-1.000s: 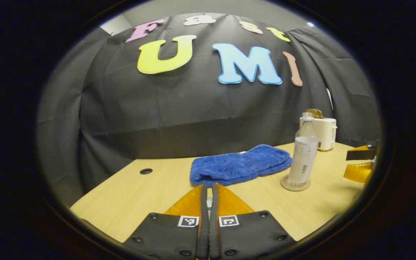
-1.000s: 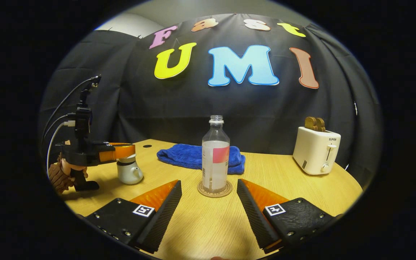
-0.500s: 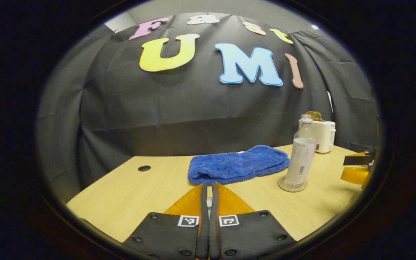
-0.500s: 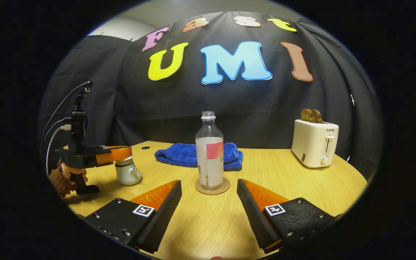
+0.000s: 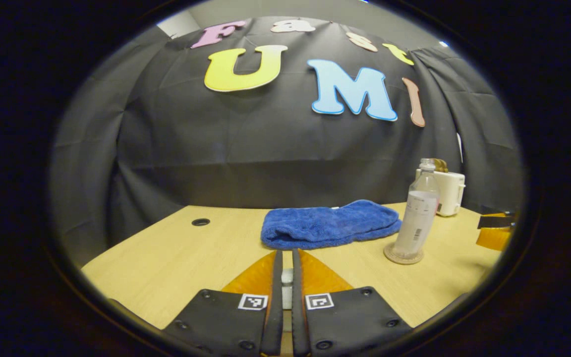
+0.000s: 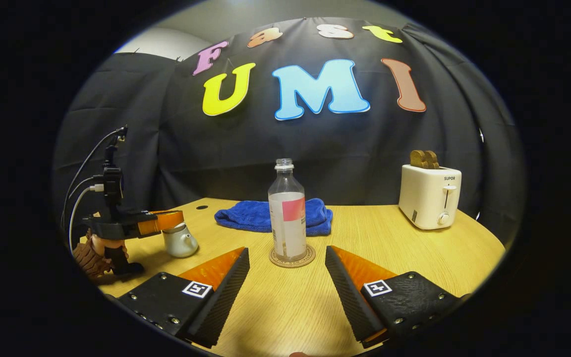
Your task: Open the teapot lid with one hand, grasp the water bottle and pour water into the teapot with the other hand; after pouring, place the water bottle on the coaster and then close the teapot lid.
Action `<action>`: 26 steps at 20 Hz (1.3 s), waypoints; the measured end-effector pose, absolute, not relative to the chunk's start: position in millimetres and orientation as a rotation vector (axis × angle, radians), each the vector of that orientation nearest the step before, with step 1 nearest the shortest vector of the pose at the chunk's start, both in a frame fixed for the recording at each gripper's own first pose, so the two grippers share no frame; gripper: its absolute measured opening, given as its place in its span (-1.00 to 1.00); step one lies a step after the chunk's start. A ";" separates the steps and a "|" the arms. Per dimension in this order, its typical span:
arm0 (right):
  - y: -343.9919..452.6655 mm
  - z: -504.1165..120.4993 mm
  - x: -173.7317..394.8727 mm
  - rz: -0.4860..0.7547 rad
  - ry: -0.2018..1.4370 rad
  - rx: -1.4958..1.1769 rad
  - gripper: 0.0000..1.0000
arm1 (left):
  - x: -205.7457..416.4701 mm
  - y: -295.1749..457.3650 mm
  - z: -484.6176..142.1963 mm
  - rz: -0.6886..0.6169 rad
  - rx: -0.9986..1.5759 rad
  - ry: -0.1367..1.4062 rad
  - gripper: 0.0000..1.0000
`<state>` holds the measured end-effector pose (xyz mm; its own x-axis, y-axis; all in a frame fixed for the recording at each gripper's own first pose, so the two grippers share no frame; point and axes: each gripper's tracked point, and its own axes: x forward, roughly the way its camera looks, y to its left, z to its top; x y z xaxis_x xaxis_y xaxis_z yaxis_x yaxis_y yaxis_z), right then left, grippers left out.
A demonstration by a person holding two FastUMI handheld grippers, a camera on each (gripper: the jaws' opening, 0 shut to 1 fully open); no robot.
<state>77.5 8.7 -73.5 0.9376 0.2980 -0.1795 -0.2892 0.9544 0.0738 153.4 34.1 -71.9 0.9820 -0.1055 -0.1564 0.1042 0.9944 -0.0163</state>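
I see my right gripper [image 6: 287, 277] spread wide, both fingers apart from the clear plastic water bottle [image 6: 287, 218] standing upright at 12 o'clock on its round cork coaster [image 6: 293, 258]. At 9 o'clock the small grey ceramic teapot [image 6: 180, 242] sits on the light wooden table [image 6: 389, 258], my left gripper [image 6: 164, 220] over its lid. In the left gripper view my left gripper [image 5: 287, 282] is nearly pressed together, pinching something small and white; I cannot tell what. A folded blue towel [image 5: 327, 225] lies at 12 o'clock, a white toaster [image 6: 429, 196] at 2 o'clock.
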 end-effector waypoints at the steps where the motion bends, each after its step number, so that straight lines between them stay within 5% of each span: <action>1: 8.1 -74.0 76.2 0.299 0.190 0.050 0.91 | 152.1 33.1 -73.4 -0.107 -0.001 0.162 -0.71; 3: 6.8 -72.7 77.1 0.298 0.188 0.058 0.91 | 149.8 34.3 -68.8 -0.102 0.012 0.154 -0.51; 26: -11.0 -8.6 -20.5 0.206 0.066 0.092 0.91 | -49.0 10.7 7.5 -0.056 0.060 0.025 -0.53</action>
